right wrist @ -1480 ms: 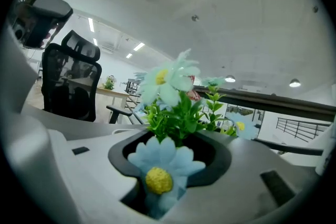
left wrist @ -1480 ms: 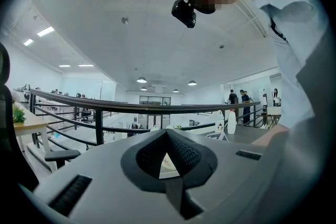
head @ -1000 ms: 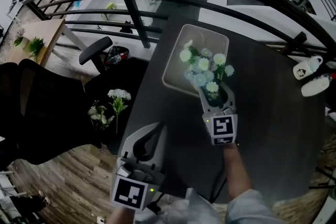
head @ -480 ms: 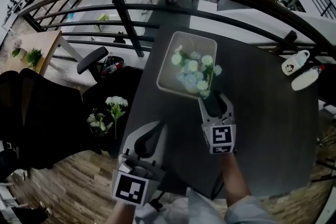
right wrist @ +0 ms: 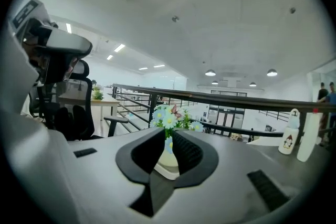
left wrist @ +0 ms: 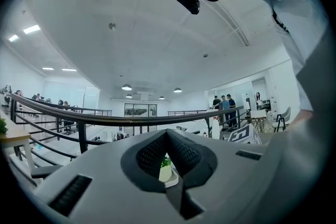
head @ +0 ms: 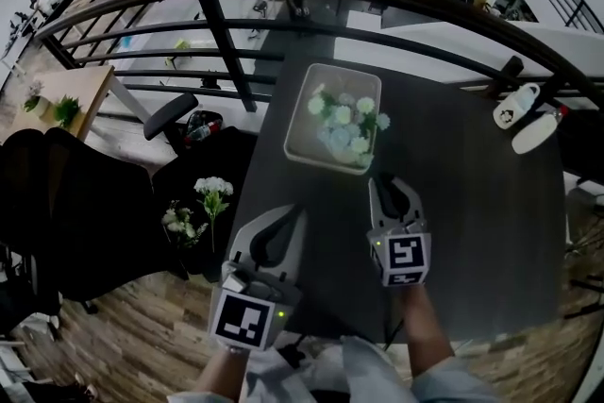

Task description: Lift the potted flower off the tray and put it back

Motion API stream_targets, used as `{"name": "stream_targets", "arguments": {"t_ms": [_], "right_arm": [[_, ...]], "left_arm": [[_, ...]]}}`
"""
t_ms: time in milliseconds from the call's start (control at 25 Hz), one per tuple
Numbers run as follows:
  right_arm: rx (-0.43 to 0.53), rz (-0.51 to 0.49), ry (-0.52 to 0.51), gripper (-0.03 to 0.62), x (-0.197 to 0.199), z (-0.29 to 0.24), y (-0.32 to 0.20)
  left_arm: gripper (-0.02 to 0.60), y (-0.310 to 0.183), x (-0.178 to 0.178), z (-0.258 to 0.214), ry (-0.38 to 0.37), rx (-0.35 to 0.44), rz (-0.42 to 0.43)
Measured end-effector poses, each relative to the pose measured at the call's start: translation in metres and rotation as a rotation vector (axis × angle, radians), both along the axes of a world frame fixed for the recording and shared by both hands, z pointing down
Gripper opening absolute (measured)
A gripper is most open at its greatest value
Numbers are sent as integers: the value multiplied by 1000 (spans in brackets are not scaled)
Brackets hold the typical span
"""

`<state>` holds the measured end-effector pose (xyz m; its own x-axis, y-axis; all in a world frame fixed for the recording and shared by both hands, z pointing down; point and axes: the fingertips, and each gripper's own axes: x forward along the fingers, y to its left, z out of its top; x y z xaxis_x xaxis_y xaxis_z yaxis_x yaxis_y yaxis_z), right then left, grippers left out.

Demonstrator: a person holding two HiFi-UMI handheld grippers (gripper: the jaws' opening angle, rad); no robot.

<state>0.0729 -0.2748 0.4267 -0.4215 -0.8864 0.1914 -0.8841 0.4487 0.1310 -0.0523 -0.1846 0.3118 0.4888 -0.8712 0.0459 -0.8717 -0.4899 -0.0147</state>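
potted flower [head: 342, 120] stands upright in the tray [head: 298, 123] on the far part of the dark table [head: 472, 231], with neither gripper touching it. right gripper [head: 390, 181] is held about level, pointing at the tray, just short of its near edge. its bare forearm [head: 425, 316] runs straight back to us. its jaws have just been closing; we see only a narrow slit left and nothing between them, with the flower showing beyond. left gripper [head: 293, 213] sits further back, over the table's near left edge, also level and pointing forward. its jaw tips are together and empty.
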Motion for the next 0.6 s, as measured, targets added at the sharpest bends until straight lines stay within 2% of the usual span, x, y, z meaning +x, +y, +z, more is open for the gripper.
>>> {"name": "stream_targets", "arguments": {"t_ms": [120, 400, 600], "right_arm": [[18, 10, -7, 7, 0, -16, 12], [45, 23, -71, 2, 1, -52, 44], [101, 7, -120, 2, 1, -80, 73]], "left_arm": [[-2, 5, 0, -6, -2, 9, 11], [0, 20, 4, -18, -3, 31, 32], [-1, 34, 3, -25, 6, 57, 38]]}}
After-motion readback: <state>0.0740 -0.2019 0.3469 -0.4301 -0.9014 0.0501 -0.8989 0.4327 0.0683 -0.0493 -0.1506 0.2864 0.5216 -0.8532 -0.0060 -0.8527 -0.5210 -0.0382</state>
